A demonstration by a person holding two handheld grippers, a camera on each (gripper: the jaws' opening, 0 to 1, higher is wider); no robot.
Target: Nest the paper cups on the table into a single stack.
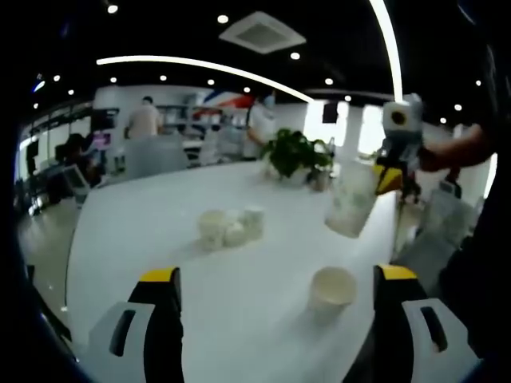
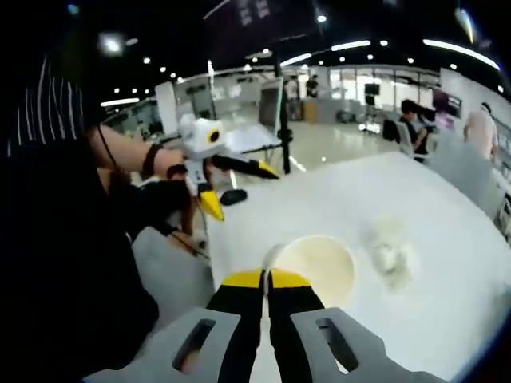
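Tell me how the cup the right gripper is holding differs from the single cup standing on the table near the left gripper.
The held cup hangs tilted in the air, clamped at its rim by the right gripper; the lone cup stands upright on the white table, untouched. The held cup looks taller; the lone one looks squat. Both are pale paper cups with open mouths.

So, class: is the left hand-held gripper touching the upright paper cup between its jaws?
Apart. In the left gripper view the left hand-held gripper is open, and bare table shows between each jaw and the upright paper cup.
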